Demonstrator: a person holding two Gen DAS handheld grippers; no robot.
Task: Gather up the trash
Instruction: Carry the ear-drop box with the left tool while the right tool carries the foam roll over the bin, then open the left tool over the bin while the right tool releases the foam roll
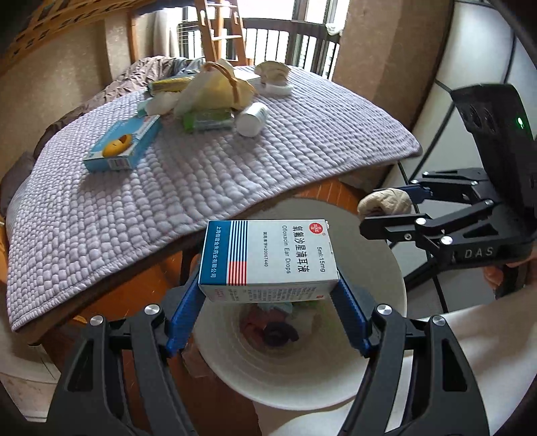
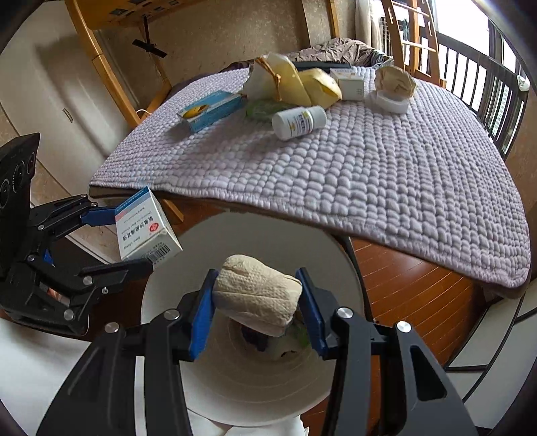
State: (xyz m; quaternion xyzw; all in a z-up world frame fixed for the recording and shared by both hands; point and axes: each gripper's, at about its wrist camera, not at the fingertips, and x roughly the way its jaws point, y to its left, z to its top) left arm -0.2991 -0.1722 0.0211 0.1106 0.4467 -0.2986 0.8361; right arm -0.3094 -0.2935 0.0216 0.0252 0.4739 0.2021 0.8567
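The left gripper (image 1: 268,295) clamps a blue-and-white medicine box (image 1: 268,258), the right gripper (image 2: 256,313) a crumpled tissue (image 2: 256,296), above the white bin (image 2: 255,385) holding scraps.

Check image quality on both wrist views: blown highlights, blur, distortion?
Left wrist view: the window behind the balcony railing is blown out; strong fisheye bends the quilt edge; the ear drops box print is sharp. Right wrist view: window at upper right clipped too; the paper towel wad is crisp, corners vignette black; light is soft, no hard shadows.

Wadded paper towel (image 2: 256,295) between right gripper (image 2: 256,313) pads, above bin (image 2: 339,265)
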